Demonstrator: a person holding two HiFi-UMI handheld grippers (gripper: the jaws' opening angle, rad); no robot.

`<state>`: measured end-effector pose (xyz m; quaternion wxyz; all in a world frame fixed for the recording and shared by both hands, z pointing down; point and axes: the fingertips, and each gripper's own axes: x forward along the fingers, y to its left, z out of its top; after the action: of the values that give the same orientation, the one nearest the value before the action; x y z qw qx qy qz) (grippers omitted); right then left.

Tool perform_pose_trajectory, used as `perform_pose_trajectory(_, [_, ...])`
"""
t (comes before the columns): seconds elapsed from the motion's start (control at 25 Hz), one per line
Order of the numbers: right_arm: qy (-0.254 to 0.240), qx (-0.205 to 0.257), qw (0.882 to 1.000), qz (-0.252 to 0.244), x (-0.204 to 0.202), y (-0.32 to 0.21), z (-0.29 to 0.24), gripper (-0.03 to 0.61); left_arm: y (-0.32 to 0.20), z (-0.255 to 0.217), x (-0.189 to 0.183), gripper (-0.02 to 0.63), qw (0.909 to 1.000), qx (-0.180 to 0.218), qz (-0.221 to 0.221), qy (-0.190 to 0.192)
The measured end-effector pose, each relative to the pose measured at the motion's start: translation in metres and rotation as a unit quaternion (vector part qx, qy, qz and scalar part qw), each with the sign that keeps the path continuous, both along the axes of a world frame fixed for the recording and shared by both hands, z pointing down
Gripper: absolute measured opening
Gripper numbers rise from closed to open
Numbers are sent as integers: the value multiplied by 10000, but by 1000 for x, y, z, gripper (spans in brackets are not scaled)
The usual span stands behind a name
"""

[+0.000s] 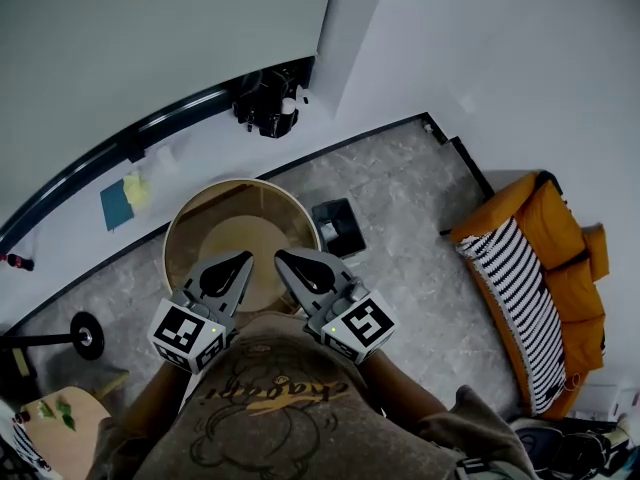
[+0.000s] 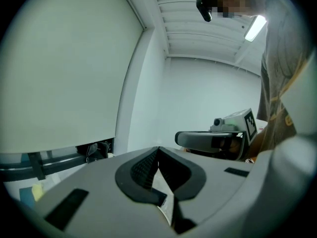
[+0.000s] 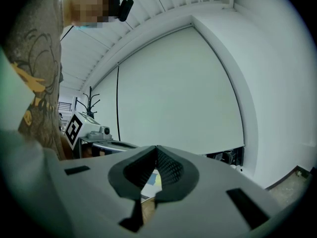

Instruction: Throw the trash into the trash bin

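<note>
While a small black box (image 1: 338, 226) sits just right of the round tan white-rimmed trash bin (image 1: 186, 222) and an orange striped sofa (image 1: 535, 278) lies farther right, the left gripper (image 1: 246, 259) and right gripper (image 1: 280, 258) hover over its near rim, both closed and empty.

No legible text; gold script on shirt (image 1: 275, 393) too distorted to read.

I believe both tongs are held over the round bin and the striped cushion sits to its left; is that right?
Not quite: the head view shows the striped cushion to the right of the round bin. The left tongs and right tongs are indeed held over the bin.
</note>
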<state>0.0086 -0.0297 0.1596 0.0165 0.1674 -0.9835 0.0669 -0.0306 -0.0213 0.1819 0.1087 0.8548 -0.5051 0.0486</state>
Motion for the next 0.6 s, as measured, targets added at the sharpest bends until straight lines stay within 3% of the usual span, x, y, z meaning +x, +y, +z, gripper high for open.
perform_pose_trajectory(0.36, [-34, 11, 10000, 55, -7, 2, 0, 18, 7, 3, -10, 18, 9997, -236, -71, 92])
perform_pose_trajectory(0.6, [-16, 1, 9999, 129, -7, 0, 3, 18, 6, 3, -11, 18, 9998, -153, -56, 96])
